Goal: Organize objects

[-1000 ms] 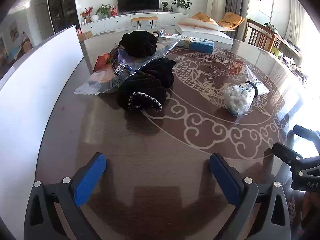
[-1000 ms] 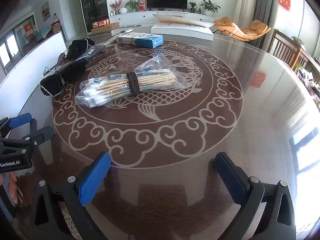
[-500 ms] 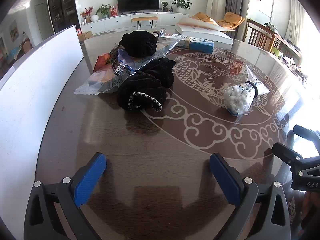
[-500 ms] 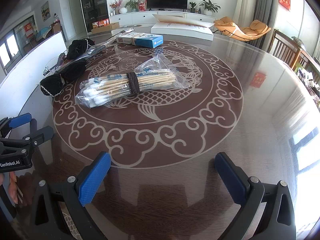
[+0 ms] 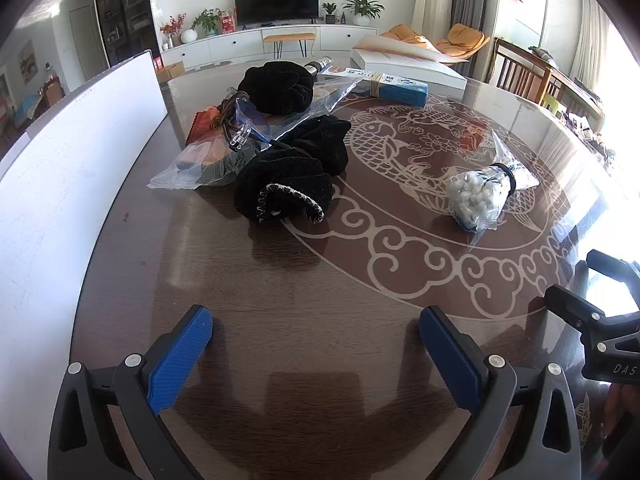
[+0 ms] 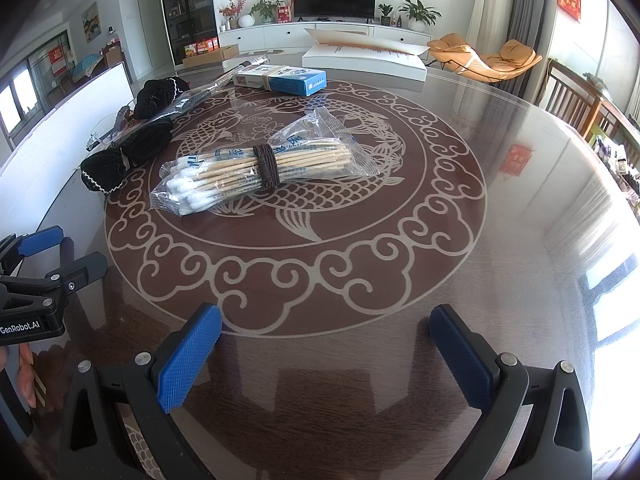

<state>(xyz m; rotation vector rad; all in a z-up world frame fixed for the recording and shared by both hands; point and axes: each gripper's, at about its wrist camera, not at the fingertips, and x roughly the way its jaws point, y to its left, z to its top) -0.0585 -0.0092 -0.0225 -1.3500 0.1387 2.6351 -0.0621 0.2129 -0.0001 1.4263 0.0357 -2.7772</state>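
Note:
A clear bag of cotton swabs, bound with a dark band, lies mid-table; it also shows end-on in the left wrist view. Black fabric pieces lie beside a plastic bag with orange contents; they appear far left in the right wrist view. A blue-and-white box sits further back. My left gripper is open and empty near the front edge. My right gripper is open and empty, well short of the swabs.
A white board stands along the table's left edge. A large white flat box lies at the far side. The round brown table has a fish pattern. Wooden chairs stand to the right.

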